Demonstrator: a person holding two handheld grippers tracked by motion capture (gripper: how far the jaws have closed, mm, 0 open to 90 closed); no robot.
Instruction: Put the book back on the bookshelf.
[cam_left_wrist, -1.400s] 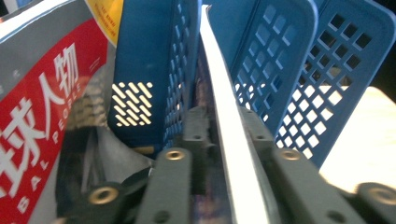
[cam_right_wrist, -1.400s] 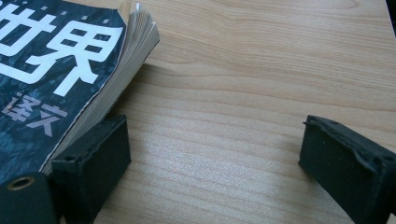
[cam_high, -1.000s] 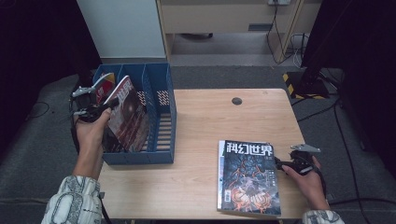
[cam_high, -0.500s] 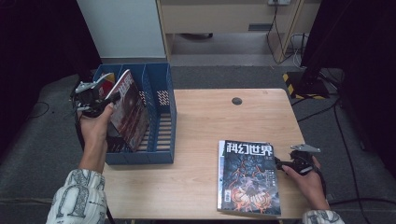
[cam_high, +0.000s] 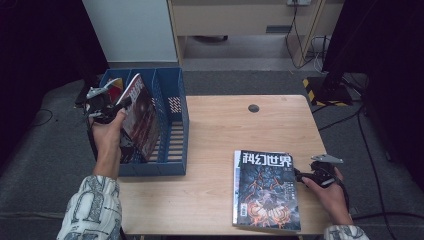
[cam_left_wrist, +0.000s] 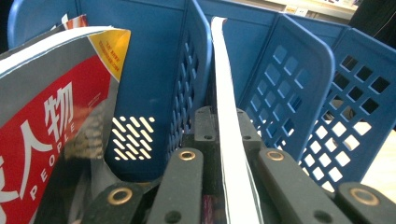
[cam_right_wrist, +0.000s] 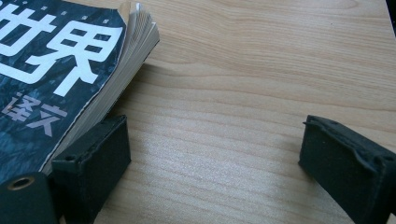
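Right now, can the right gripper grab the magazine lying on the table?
Probably yes. The right gripper is open, right beside the magazine, one jaw against its page edge. Bare table lies around it, nothing blocking.

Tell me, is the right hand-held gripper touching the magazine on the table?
Touching. In the right gripper view, one pad presses against the page edge of the magazine; the jaws stand wide open.

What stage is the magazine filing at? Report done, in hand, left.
Done: a red magazine already stands in the blue file rack. In hand: the left gripper is shut on a dark magazine, upright in the rack. Left: the black magazine lies flat beside the open right gripper.
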